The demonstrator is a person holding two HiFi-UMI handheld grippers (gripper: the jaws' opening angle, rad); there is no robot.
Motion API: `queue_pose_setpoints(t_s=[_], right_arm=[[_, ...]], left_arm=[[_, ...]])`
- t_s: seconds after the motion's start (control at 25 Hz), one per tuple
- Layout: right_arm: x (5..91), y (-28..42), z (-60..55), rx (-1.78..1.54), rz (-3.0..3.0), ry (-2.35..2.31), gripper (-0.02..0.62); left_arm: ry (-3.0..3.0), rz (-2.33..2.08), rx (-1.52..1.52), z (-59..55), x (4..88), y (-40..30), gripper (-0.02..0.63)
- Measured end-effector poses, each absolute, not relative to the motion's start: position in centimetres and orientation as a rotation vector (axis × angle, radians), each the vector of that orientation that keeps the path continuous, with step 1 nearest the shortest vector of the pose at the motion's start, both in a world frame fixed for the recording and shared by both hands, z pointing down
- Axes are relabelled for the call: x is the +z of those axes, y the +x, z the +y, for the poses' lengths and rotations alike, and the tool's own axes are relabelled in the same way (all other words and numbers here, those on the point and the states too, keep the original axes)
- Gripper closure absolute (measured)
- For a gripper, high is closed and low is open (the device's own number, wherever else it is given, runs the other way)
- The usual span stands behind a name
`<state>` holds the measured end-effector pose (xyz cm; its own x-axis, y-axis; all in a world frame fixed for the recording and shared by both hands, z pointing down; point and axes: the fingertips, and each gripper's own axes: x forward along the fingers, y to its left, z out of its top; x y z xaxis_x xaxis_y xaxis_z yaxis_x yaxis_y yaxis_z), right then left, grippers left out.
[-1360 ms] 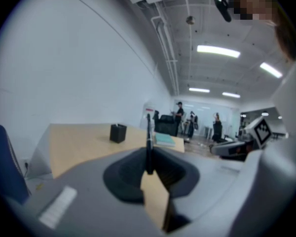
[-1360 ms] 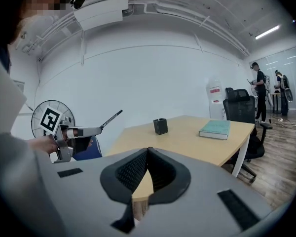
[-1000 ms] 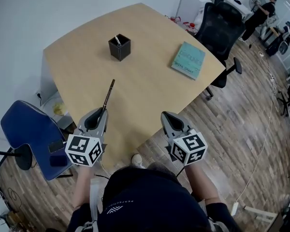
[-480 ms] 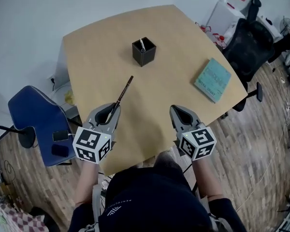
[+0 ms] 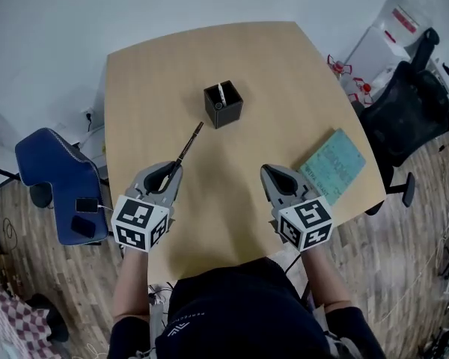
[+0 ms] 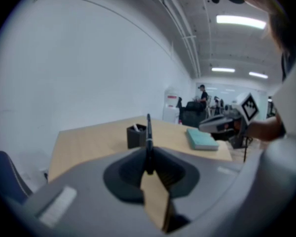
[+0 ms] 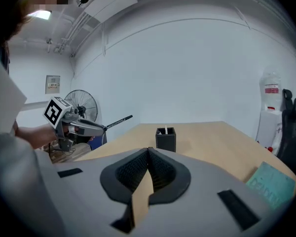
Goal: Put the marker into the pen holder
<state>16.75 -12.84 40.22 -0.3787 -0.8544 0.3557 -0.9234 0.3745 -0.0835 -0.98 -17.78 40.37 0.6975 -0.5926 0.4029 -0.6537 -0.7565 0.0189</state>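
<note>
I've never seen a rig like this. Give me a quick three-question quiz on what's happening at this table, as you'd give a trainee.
1. True or false: the marker is already inside the pen holder.
2. What grips the marker? A. the left tool B. a bare hand C. nothing
3. Name the flat teal thing lying on the table near the right tool.

Key
1. False: the marker is held above the table, short of the pen holder.
2. A: its jaws are clamped on the marker's lower end.
3. A book.
</note>
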Motion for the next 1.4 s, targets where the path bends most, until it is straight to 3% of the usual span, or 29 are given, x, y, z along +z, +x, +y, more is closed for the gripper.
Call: queue_pose_setpoints(t_s=[0.4,1.4], right_arm=[[40.4,20.0,-17.6,0.360,-2.462,1.411,0.594],[45.4,18.7,-25.7,0.374,-2.543,1.063,0.594]], left_arm=[[2.706,-1.125,0.758,-22.9,40.1,3.0,0.554],[2.613,-0.986,1.404,-31.1,42.9,7.4,0.554]])
